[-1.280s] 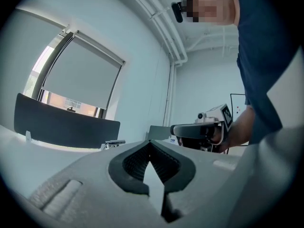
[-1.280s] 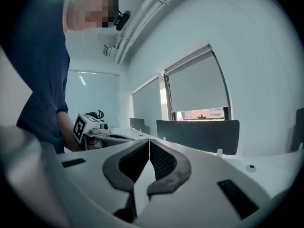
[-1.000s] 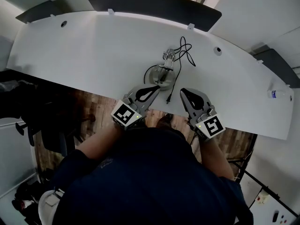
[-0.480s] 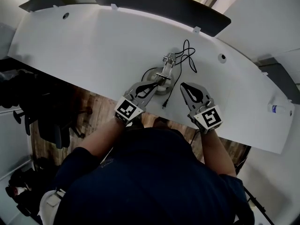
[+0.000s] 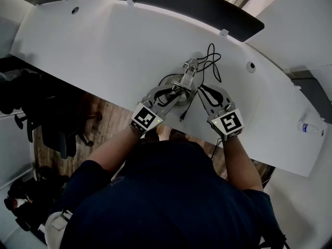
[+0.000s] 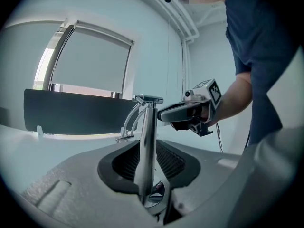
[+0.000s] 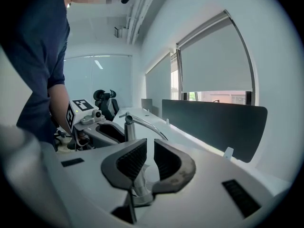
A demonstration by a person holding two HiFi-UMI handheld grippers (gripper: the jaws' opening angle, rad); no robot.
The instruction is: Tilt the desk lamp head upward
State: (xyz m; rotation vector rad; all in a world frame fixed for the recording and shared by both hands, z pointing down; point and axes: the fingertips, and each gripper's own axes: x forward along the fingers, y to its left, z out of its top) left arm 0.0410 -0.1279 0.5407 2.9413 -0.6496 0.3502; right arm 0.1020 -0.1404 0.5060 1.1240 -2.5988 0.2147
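Observation:
A chrome desk lamp [image 5: 182, 82] stands on its round base near the front edge of the white desk [image 5: 104, 51], with its black cable [image 5: 210, 61] coiled behind it. My left gripper [image 5: 174, 91] is at the lamp from the left. In the left gripper view its jaws [image 6: 152, 156] are opening, and the lamp's upright pole [image 6: 146, 141] stands between them, clear of the pads. My right gripper [image 5: 199, 90] is just right of the lamp. Its jaws [image 7: 149, 158] are opening to a narrow gap that holds nothing, and the lamp [image 7: 129, 127] stands slightly beyond them.
A dark partition panel [image 5: 181, 4] runs along the desk's far edge. A small bottle [image 5: 310, 128] lies at the far right of the desk. A black office chair [image 5: 52, 128] stands on the wooden floor to the left, below the desk's front edge.
Both grippers have moved forward from the desk's front edge to the lamp. The left jaws have parted around the pole, and the right jaws have parted slightly.

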